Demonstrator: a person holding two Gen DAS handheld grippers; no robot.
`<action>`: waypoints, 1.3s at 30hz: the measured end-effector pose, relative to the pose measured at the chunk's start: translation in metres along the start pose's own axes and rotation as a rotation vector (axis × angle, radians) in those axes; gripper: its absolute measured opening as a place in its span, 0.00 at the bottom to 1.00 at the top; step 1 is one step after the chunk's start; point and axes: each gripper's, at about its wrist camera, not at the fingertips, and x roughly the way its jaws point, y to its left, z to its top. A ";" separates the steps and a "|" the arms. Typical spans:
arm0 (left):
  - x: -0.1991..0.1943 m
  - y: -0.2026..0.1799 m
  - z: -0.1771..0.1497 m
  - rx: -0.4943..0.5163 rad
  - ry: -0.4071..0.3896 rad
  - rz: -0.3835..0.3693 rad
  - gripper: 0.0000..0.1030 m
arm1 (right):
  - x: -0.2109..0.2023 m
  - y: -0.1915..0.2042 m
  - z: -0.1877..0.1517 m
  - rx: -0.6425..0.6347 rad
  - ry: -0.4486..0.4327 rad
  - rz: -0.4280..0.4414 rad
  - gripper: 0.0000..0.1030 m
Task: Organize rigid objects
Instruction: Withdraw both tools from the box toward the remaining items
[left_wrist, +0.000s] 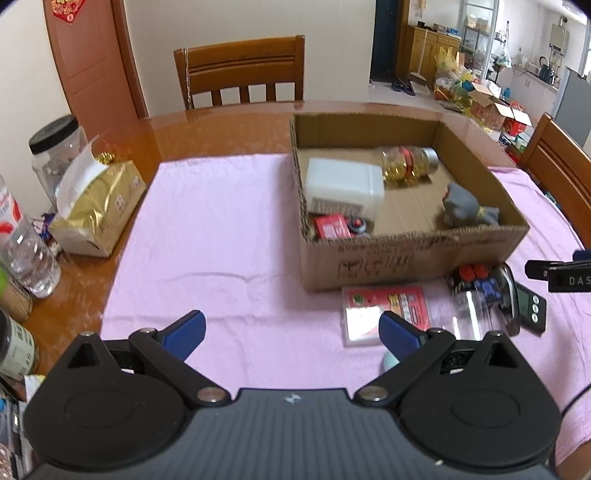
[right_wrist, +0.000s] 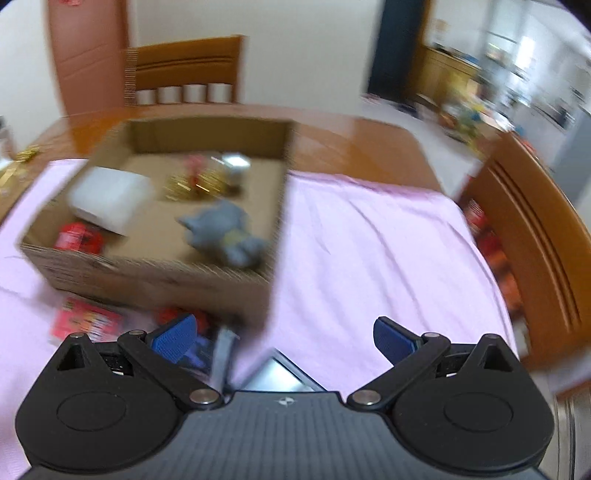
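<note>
Roughly half done: cardboard box centre-right already holds white container, pill bottle, grey figurine. Left outside, lower right: red packet, clear jar, black gadget. Left gripper and right gripper both spread wide, empty.

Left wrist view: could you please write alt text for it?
An open hand-held gripper hovers over a pink cloth. Ahead, a cardboard box holds a white container, a bottle and a grey toy.
</note>
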 end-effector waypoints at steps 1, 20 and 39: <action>0.001 -0.001 -0.003 -0.001 0.001 0.002 0.97 | 0.004 -0.006 -0.005 0.033 0.011 -0.014 1.00; 0.009 -0.013 -0.018 0.026 0.034 -0.028 0.97 | 0.060 -0.013 -0.019 0.107 0.115 -0.020 1.00; 0.038 -0.042 -0.041 0.208 0.152 -0.234 0.96 | 0.037 -0.036 -0.047 -0.012 0.166 0.064 1.00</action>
